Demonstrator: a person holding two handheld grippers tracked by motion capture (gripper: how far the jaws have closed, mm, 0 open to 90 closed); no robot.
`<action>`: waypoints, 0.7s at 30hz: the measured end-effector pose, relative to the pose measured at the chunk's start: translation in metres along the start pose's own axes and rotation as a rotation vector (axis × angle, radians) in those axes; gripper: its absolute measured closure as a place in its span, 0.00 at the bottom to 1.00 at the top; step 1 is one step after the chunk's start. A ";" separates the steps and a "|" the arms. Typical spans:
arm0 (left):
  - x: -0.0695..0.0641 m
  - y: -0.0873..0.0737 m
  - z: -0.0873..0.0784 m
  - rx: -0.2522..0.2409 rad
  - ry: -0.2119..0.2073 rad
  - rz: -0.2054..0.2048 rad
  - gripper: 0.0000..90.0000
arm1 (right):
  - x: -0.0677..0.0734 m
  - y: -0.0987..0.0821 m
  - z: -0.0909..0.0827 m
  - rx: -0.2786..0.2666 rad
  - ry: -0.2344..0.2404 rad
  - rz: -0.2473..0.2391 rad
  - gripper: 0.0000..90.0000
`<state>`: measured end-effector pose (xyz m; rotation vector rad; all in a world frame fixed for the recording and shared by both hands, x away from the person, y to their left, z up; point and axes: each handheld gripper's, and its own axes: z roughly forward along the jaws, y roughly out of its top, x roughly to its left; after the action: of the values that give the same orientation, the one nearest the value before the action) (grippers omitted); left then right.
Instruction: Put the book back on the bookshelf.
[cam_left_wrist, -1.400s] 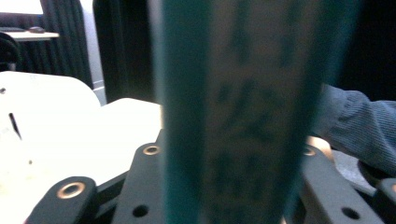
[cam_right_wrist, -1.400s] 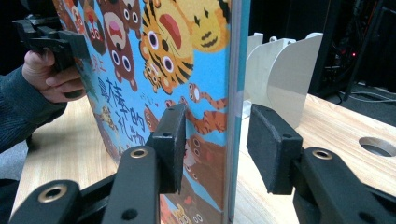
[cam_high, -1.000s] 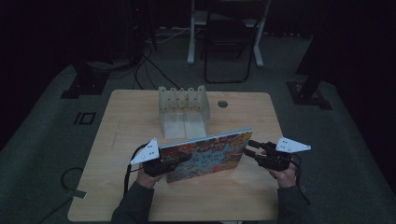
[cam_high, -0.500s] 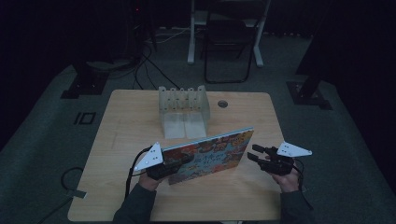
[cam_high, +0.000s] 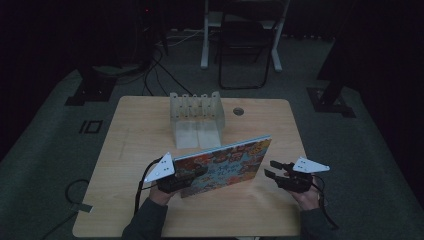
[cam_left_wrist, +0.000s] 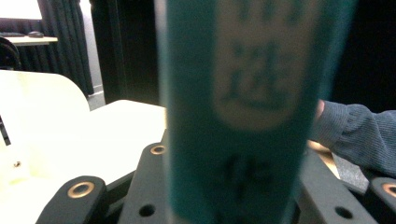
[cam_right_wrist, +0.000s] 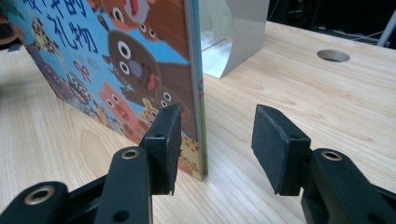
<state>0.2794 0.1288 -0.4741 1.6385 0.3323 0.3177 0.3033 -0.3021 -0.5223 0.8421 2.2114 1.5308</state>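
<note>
On the near half of the wooden table (cam_high: 125, 150) we recorded one picture book (cam_high: 225, 165), standing on its lower edge with the illustrated cover turned toward the person and leaning slightly back; its far end rose higher than its near-left end in the high view. Behind it, close to the book's top edge, we noted a pale slotted rack (cam_high: 197, 117), and beyond that to the right a round hole (cam_high: 238, 111) in the tabletop. Item, left gripper (cam_high: 192, 172): we found it at the book's left end, with the teal spine (cam_left_wrist: 247, 116) standing upright between its black jaws in the left gripper view; the jaws had just been opening a little, and we could not tell whether the pads pressed on the spine or merely flanked it. A grey sleeve (cam_left_wrist: 359, 135) showed past the spine on the right of that view. Item, right gripper (cam_high: 272, 169): we logged it off the book's right end, near it and apart from it in the high view, jaws spread and grasping nothing. In the right gripper view (cam_right_wrist: 215, 144) the book's lower corner (cam_right_wrist: 198, 172) sat just beside the left pad, within the gap, and the right pad stood clear of it over bare wood. Both forearms entered from the table's near edge.
</note>
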 end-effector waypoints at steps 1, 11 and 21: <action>0.000 0.000 0.000 0.001 -0.005 -0.002 0.77 | 0.000 0.000 0.001 0.005 -0.002 -0.002 0.58; -0.001 0.001 0.001 0.014 -0.082 -0.018 0.85 | 0.000 -0.002 0.003 0.010 0.001 -0.003 0.58; -0.001 -0.002 0.004 0.018 -0.037 0.009 0.83 | -0.002 -0.006 0.002 0.011 -0.003 0.010 0.58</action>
<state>0.2799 0.1248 -0.4769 1.6624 0.3002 0.2912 0.3037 -0.3035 -0.5285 0.8592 2.2185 1.5229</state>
